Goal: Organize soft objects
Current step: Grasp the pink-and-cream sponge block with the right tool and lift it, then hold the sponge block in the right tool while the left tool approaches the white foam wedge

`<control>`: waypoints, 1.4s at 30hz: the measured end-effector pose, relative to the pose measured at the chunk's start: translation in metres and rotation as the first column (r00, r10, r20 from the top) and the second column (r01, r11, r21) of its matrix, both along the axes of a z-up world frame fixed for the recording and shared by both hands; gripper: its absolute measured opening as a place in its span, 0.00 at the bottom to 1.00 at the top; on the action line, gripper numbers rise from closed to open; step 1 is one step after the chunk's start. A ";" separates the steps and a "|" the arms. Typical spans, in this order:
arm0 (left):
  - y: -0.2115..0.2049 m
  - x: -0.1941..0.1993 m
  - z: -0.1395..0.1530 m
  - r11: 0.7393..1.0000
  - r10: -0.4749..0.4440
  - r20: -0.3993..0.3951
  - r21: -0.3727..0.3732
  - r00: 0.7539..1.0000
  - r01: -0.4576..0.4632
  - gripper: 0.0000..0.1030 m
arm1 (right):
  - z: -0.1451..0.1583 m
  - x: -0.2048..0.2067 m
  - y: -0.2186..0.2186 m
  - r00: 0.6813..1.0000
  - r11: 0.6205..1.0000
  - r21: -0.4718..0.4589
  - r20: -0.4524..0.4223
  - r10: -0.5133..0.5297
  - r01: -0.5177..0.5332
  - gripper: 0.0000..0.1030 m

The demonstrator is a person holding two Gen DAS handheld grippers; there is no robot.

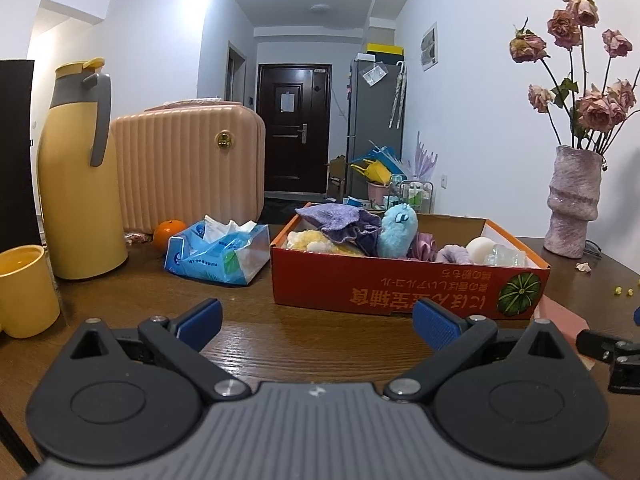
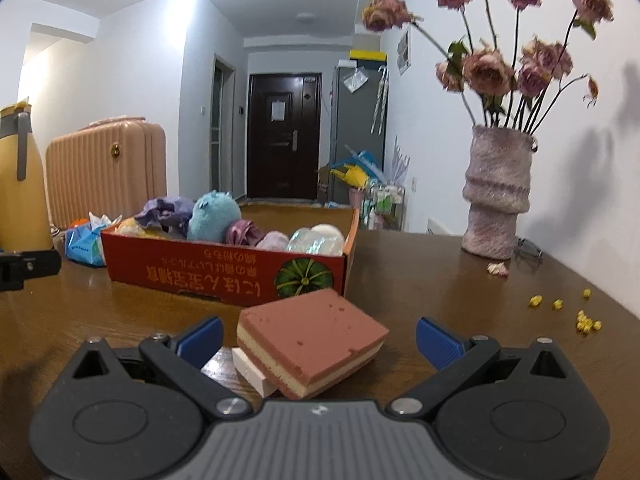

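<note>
Right wrist view: right claw (image 2: 319, 338) spread wide, empty, low in the frame, flanking a pink layered sponge (image 2: 310, 334) lying on the table (image 2: 440, 280) atop a white block (image 2: 250, 368), apparently untouched by either pad. Red box (image 2: 224, 276) of soft items noted just behind, upper centre. Left claw (image 1: 316, 324) likewise wide and empty over bare table. Risks judged: sponge possibly skidding off the block under uneven closure; deep compression, then spring-back on release; box rim liable to catch the sponge on transfer; vase (image 2: 496, 196) at frame right exposed to a wide swing.
</note>
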State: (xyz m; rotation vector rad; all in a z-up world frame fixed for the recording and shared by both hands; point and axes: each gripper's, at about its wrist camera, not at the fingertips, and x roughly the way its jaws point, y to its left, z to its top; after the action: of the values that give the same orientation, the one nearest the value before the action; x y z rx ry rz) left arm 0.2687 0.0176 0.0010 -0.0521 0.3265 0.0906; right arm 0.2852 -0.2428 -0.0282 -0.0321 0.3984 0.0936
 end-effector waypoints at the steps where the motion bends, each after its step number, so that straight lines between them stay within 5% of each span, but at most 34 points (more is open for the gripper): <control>1: 0.000 0.000 0.000 1.000 -0.002 -0.001 0.001 1.000 0.002 1.00 | -0.001 0.002 0.000 1.000 1.000 0.003 -0.013 0.006 -0.006 1.00; 11: -0.005 0.004 -0.005 1.000 -0.002 -0.021 0.021 1.000 0.003 1.00 | -0.007 0.032 0.004 0.996 0.999 0.051 -0.087 0.011 -0.007 1.00; 21: -0.003 0.005 -0.005 1.000 -0.007 -0.034 0.000 0.999 0.007 1.00 | -0.016 0.062 0.023 0.969 0.982 0.070 -0.189 -0.160 0.176 0.99; 24: -0.002 0.005 -0.005 1.000 -0.008 -0.033 -0.001 0.999 0.008 1.00 | -0.021 0.066 0.018 0.957 0.977 0.074 -0.229 -0.178 0.199 0.94; 26: -0.002 0.005 -0.005 1.000 -0.006 -0.035 -0.001 0.999 0.006 1.00 | -0.024 0.067 0.012 0.951 0.972 0.118 -0.262 -0.165 0.201 0.83; 29: -0.002 0.005 -0.005 1.000 -0.006 -0.038 -0.004 0.999 0.006 1.00 | -0.027 0.068 0.000 0.948 0.960 0.222 -0.301 -0.097 0.169 0.80; 42: -0.003 0.008 -0.008 1.000 0.002 -0.051 0.005 0.999 -0.002 1.00 | -0.015 0.055 -0.005 0.970 0.966 0.222 -0.227 -0.083 0.134 0.79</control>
State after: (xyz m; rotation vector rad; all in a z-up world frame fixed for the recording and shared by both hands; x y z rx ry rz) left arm 0.2766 0.0144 -0.0073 -0.0453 0.3772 0.0950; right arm 0.3399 -0.2475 -0.0433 0.2373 0.6032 0.0350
